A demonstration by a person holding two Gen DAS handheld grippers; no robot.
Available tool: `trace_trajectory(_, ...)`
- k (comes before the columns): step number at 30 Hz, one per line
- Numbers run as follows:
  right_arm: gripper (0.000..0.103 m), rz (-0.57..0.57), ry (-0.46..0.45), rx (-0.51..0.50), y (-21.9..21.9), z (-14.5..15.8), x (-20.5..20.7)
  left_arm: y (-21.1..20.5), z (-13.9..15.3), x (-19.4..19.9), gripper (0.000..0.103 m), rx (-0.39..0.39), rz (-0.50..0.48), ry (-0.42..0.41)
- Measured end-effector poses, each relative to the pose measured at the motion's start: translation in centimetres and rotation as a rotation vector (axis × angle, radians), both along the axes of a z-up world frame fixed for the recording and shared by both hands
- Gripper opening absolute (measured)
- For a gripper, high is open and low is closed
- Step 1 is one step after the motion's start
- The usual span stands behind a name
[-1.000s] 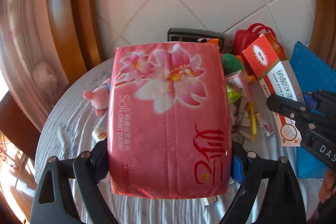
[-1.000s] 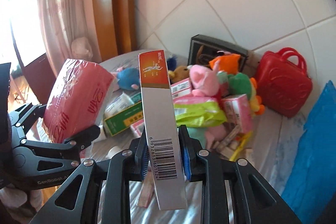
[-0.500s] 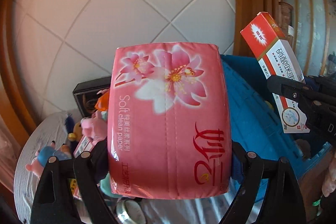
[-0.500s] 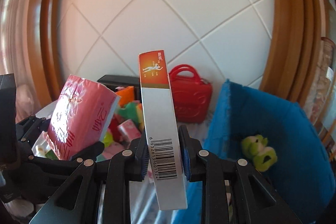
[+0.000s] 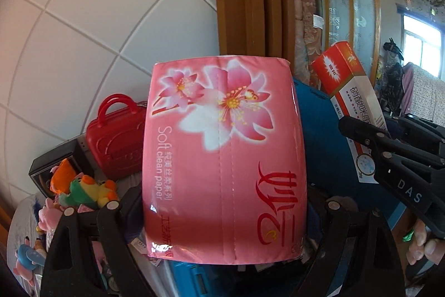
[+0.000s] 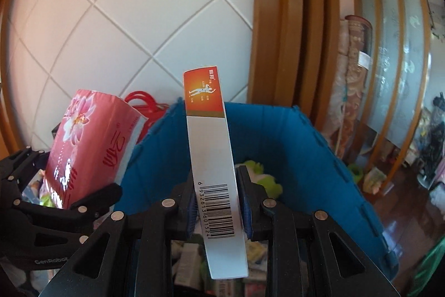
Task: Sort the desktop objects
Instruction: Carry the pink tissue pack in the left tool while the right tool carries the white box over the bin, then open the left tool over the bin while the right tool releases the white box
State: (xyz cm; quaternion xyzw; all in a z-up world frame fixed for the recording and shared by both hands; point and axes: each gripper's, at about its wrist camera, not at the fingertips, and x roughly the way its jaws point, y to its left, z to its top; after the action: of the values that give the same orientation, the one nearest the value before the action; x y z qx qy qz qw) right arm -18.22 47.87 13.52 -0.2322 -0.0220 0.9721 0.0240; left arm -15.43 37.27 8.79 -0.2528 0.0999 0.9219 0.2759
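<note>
Overhead, a blue bin (image 6: 292, 135) fills the right view; the left gripper (image 5: 225, 202), jaws spread wide, clamps a pink tissue pack (image 5: 222, 157) (flower side up) beside it, while the right gripper (image 6: 217, 205), jaws narrow, pinches a slim medicine box (image 6: 214, 157) upright above the bin, both tilted downward.

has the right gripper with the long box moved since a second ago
Yes. The right gripper, shut on the long box, has swung from over the toy pile to the blue bin.
</note>
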Motion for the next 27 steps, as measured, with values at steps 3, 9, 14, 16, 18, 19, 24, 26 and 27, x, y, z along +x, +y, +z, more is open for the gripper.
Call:
trace_trajectory(3,0.025,-0.034,-0.016,-0.010,3.1,-0.7,-0.5,2.6,-0.4,0.1,0.089,-0.010,-0.030,-0.025)
trace_trajectory(9,0.025,-0.072,-0.029,-0.020,7.2,-1.8,-0.9,6.6,-1.8,-0.1,0.089,-0.059,-0.049,-0.056)
trace_trajectory(14,0.025,-0.071,-0.036,-0.024,9.0,-2.3,-1.1,7.7,-2.2,-0.4,0.091,-0.077,-0.044,-0.088)
trace_trajectory(16,0.025,-0.069,-0.038,-0.023,9.3,-2.6,-1.2,7.9,-2.3,-0.3,0.091,-0.081,-0.037,-0.088)
trace_trajectory(18,0.026,-0.060,-0.041,-0.026,9.4,-2.8,-1.5,7.8,-2.2,-0.2,0.092,-0.086,-0.023,-0.077)
trace_trajectory(19,0.028,-0.054,-0.044,-0.030,9.5,-2.9,-1.6,7.7,-2.1,-0.1,0.093,-0.086,-0.015,-0.071)
trace_trajectory(24,0.083,-0.056,-0.001,-0.052,9.8,-2.5,-1.3,6.8,-1.7,0.1,0.096,-0.085,0.015,-0.045)
trace_trajectory(26,0.088,-0.045,0.010,-0.054,9.8,-2.3,-1.1,6.4,-1.6,0.0,0.096,-0.076,0.019,-0.050)
trace_trajectory(27,0.091,-0.044,0.009,-0.051,9.8,-2.2,-1.1,6.2,-1.7,0.1,0.096,-0.072,0.023,-0.052)
